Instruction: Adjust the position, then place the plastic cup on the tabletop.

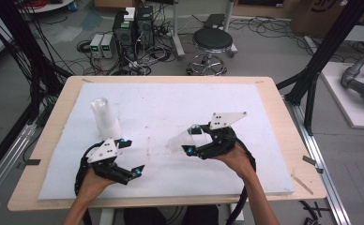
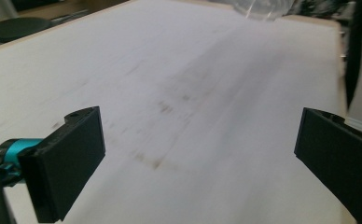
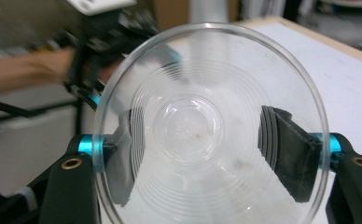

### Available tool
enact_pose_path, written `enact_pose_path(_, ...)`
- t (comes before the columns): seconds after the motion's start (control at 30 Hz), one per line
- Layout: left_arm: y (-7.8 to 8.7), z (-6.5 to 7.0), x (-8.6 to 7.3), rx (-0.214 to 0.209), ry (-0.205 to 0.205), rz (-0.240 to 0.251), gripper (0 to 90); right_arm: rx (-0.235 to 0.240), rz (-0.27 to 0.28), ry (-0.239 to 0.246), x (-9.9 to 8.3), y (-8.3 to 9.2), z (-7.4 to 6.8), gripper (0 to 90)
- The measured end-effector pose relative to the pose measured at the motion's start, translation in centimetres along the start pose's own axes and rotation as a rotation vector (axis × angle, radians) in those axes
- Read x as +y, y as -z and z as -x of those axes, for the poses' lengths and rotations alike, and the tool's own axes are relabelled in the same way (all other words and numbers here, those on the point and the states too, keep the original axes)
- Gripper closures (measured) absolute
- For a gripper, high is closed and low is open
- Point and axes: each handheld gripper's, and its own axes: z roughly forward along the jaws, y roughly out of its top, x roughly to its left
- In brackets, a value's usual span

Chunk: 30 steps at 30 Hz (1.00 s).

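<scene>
You have a clear plastic cup (image 3: 207, 126) clamped in your right gripper (image 1: 200, 139), lifted off the white foam board (image 1: 170, 108) right of its middle, lying on its side. In the right gripper view its open mouth faces the camera and the two black pads press on its wall from either side, so the jaws stand narrowed on it.

Your left gripper (image 1: 129, 157) sits low at the board's near left with its jaws spread wide and nothing between them; in the left gripper view only bare board lies ahead.

Count two clear cup items: the one you hold, and a taller upside-down one (image 1: 104, 115) standing on the board just beyond your left gripper. It may be a stack; I cannot tell.

Risks, as I judge them: the thin wall could buckle or pop out of the pads if you squeeze harder or swing quickly, since the grip is across a smooth, tapering side. Your left gripper is near the standing cup, and a careless forward move could tip it.
</scene>
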Motion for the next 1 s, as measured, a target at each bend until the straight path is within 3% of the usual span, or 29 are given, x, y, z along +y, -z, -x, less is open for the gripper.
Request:
enact_pose_path(0.1, 1.2, -0.6, -1.3, 0.077, 0.022, -0.006, 1.7, -0.07, -0.092, -0.003, 0.6, -0.2, 0.3, 32.8)
enact_pose_path(0.2, 1.9, -1.2, -2.4, 0.119, 0.049, -0.001, 1.7, -0.127, -0.172, -0.007, 1.3, -0.7, 0.5, 32.9)
enact_pose_path(0.37, 2.4, -1.7, -3.5, 0.14, 0.088, 0.008, 1.7, -0.159, -0.243, -0.02, 1.8, -1.4, 0.9, 32.9)
enact_pose_path(0.43, 2.5, -1.9, -3.5, 0.148, 0.086, 0.014, 1.7, -0.169, -0.265, -0.023, 1.9, -1.5, 1.0, 32.9)
enact_pose_path(0.67, 2.7, -2.2, -3.7, 0.157, 0.123, 0.035, 1.7, -0.158, -0.271, -0.015, 1.9, -1.7, 1.3, 33.0)
enact_pose_path(1.0, 2.8, -2.2, -3.8, 0.154, 0.124, 0.042, 1.7, -0.165, -0.27, -0.009, 2.0, -1.7, 1.3, 33.1)
